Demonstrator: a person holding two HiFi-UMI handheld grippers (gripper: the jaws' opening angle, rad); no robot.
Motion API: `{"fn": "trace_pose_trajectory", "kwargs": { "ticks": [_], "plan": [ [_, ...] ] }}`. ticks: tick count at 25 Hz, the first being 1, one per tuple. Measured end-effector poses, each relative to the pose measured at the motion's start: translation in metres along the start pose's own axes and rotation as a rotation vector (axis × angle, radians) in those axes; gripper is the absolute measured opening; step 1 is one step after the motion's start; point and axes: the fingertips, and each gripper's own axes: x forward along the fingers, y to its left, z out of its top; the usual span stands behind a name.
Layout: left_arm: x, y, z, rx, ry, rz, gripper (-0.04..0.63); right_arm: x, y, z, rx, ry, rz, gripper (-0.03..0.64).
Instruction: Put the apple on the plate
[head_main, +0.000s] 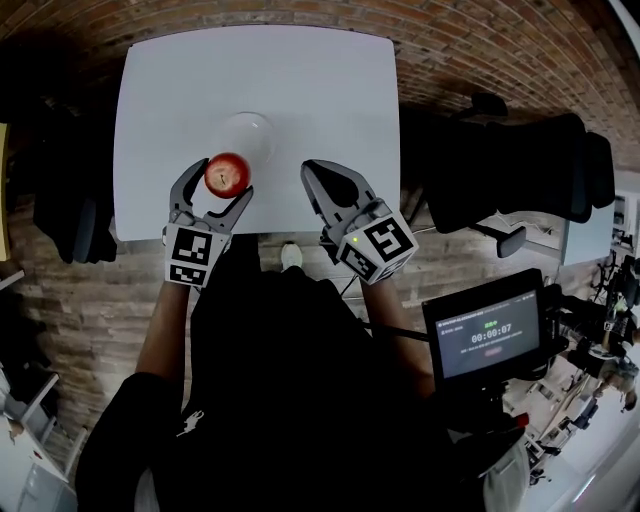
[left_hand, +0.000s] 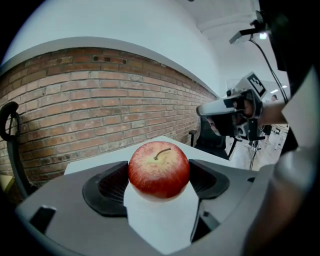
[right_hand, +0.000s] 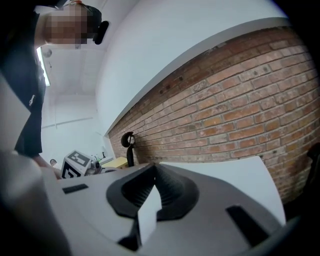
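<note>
A red apple (head_main: 227, 174) with a short stem sits between the jaws of my left gripper (head_main: 221, 181), which is shut on it near the front edge of the white table (head_main: 330, 90). In the left gripper view the apple (left_hand: 159, 170) fills the gap between the dark pads (left_hand: 107, 187). Just beyond the apple lies a white plate (head_main: 246, 133), pale against the table. My right gripper (head_main: 312, 170) hovers to the right of the apple, shut with nothing in it; its tips meet in the right gripper view (right_hand: 153, 169).
A black office chair (head_main: 520, 170) stands right of the table, and another dark chair (head_main: 70, 220) stands at its left. A monitor with a timer (head_main: 487, 335) is at the lower right. The floor is brick-patterned.
</note>
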Motion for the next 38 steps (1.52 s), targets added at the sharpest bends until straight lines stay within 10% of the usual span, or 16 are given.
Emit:
{"fn": "trace_pose_trajectory", "kwargs": {
  "ticks": [38],
  "plan": [
    [0.110,0.033,-0.076,0.082,0.107,-0.158,0.383,0.038,-0.028,-0.052,0.069,0.162,-0.122,0.003]
  ]
}}
